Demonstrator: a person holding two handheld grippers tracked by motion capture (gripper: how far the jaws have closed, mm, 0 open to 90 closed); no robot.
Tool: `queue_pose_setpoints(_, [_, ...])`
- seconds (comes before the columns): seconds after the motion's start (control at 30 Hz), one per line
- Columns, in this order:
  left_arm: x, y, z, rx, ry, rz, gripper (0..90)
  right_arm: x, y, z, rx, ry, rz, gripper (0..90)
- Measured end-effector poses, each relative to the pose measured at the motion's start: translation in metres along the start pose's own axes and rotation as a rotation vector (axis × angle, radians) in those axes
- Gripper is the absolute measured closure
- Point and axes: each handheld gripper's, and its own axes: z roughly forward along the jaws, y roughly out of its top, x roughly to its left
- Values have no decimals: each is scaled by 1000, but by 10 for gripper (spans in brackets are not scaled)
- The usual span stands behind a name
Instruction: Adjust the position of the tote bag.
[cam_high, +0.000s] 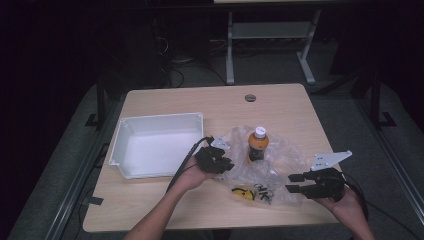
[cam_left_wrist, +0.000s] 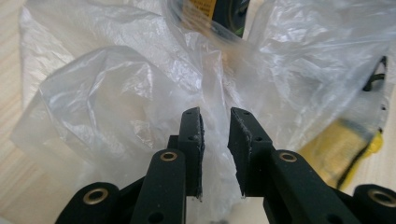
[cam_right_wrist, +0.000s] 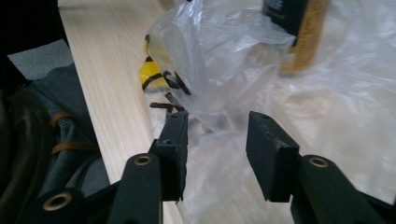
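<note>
Plastic bag (cam_high: 270, 160), clear and crumpled, lies near the table's (cam_high: 165, 102) near edge at the middle, with a bottle (cam_high: 258, 145) standing on it. The left tongs (cam_left_wrist: 215, 123) pinch a fold of film between nearly closed jaws; the right tongs (cam_right_wrist: 217, 135) stand apart, film loose between them. To spread the bag well, the left should hold firm while the right bites a fresh edge low down. The right gripper view shows a yellow-black item (cam_right_wrist: 156, 74), probably inside the bag; the high view adds the white bin (cam_high: 157, 145) toward the left edge.
</note>
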Motion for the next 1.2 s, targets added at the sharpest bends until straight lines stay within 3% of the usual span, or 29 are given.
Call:
queue_pose_setpoints(0.27, [1, 10, -20, -40, -12, 11, 732, -11, -3, -15, -31, -61, 28, 531])
queue_pose_setpoints(0.57, [5, 23, -36, -59, -31, 43, 710, -18, -1, -20, -61, -87, 48, 482])
queue_pose_setpoints(1.2, [7, 49, -44, -65, -70, 94, 629, -22, -2, -25, -110, -115, 72, 379])
